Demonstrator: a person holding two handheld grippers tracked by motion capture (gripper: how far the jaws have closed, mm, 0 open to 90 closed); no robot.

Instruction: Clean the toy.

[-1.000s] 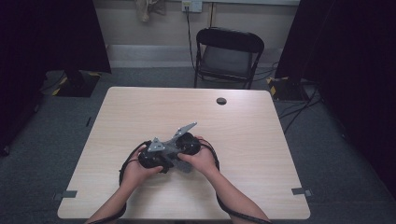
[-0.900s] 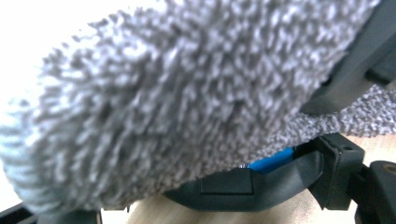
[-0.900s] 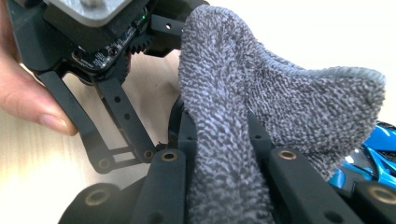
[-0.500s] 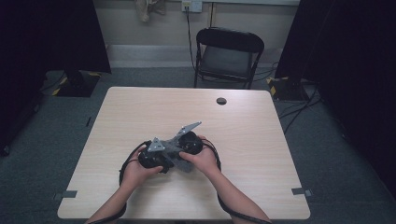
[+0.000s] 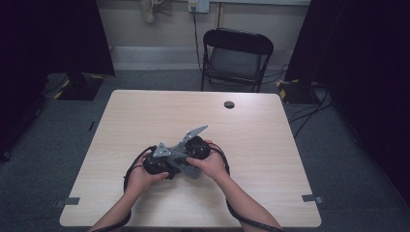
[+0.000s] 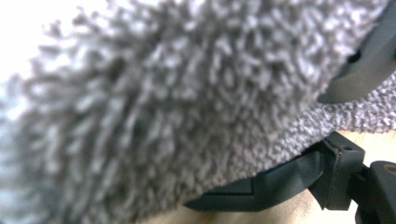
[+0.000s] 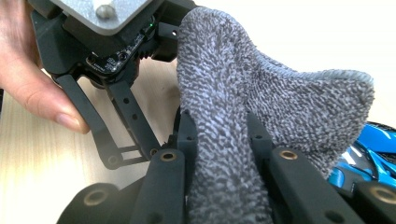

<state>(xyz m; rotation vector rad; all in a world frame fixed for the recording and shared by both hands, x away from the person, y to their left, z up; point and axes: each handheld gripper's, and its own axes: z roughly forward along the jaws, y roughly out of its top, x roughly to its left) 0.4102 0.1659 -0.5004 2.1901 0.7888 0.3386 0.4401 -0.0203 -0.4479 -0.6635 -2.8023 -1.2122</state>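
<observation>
Cloth: a grey terry cloth [image 7: 261,116] held up off the surface [image 5: 270,145], bunched between the two claws near the person's edge.
Right claw: the right claw [image 7: 219,140] is pinched narrow on a fold of the cloth; the fabric rises from between its jaws and flares into a loose peak.
Left claw: the left claw [image 5: 157,164] sits just beside the cloth, on the far side from the right claw. In its own view the cloth [image 6: 154,102] lies pressed close against the lens, so I cannot tell whether its jaws grip the fabric.
Key relation: the cloth's long axis appears to run up and away from the right claw's jaws toward the left claw; the right hand [image 5: 210,162] has the sure hold, so the left is the one that likely has to find an edge.
Hands: left hand [image 7: 32,88] wraps its claw's body right next to the cloth.
Containers: none near the cloth.
Farther out: a small dark round thing [image 5: 229,104] well beyond the cloth; a black chair [image 5: 237,55] beyond the surface.
</observation>
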